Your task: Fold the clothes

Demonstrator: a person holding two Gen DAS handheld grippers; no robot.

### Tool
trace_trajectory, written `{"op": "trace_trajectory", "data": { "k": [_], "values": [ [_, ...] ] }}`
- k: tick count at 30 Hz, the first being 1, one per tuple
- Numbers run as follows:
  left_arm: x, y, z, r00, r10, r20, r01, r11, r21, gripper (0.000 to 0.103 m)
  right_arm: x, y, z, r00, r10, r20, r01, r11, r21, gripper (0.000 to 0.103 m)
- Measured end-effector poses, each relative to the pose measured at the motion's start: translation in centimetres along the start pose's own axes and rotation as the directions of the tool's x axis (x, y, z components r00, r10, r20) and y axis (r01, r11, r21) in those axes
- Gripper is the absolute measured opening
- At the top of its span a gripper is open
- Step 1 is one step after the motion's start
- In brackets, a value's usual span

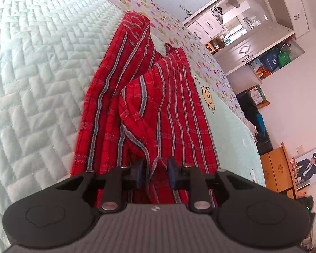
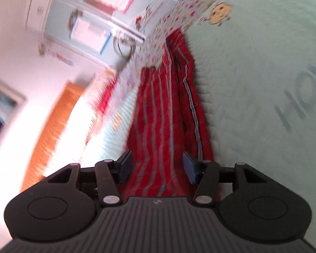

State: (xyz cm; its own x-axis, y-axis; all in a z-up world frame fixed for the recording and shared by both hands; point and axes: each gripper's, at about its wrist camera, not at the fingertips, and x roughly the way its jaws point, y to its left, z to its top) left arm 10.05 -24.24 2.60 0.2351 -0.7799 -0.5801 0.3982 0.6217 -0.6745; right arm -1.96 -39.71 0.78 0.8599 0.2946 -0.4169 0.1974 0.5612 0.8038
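A red plaid garment (image 1: 158,105) is seen lying lengthwise on the pale quilted bed (image 1: 42,84), gathered into a long, rumpled strip; one fold appears made, but the cloth is not yet squared or stacked, so most of the folding is judged to remain. To the left of the garment, a wide stretch of bare quilt is left for moving. At the garment's near end, the left tool (image 1: 155,174) is held narrowly parted, with a fold of cloth standing between its pads; a firm pinch cannot be confirmed. The right tool (image 2: 155,167) is held wide above the garment, gripping nothing. Right of the garment, the bed's edge is close.
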Motion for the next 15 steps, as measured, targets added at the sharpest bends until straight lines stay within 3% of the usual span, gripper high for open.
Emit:
{"op": "trace_trajectory", "data": {
  "k": [1,2,3,4,6,15],
  "values": [
    [0.0,-0.1,0.0,1.000,0.002,0.003,-0.002,1.000,0.009,0.023,0.8,0.0,0.3,1.000,-0.017,-0.011,0.017,1.000,-0.023,0.050],
    [0.0,-0.2,0.0,1.000,0.005,0.006,-0.005,1.000,0.019,0.022,1.5,0.1,0.6,0.999,-0.035,-0.021,0.034,0.998,-0.046,0.039],
    [0.1,-0.2,0.0,1.000,0.012,0.006,-0.013,0.999,0.029,0.012,2.3,0.1,0.9,0.998,-0.053,-0.031,0.051,0.996,-0.069,0.029],
    [0.2,-0.2,0.0,1.000,0.023,0.006,-0.023,0.999,0.041,0.009,3.1,0.1,1.3,0.997,-0.071,-0.040,0.067,0.993,-0.092,0.023],
    [0.1,0.1,0.1,0.999,0.029,0.019,-0.030,0.999,0.031,0.005,3.9,0.2,1.6,0.994,-0.098,-0.042,0.092,0.988,-0.124,0.001],
    [0.8,0.0,1.8,0.991,-0.002,0.135,0.001,1.000,0.003,0.005,5.6,0.8,3.7,0.998,-0.044,0.051,0.054,0.975,-0.217,0.000]
  ]
}}
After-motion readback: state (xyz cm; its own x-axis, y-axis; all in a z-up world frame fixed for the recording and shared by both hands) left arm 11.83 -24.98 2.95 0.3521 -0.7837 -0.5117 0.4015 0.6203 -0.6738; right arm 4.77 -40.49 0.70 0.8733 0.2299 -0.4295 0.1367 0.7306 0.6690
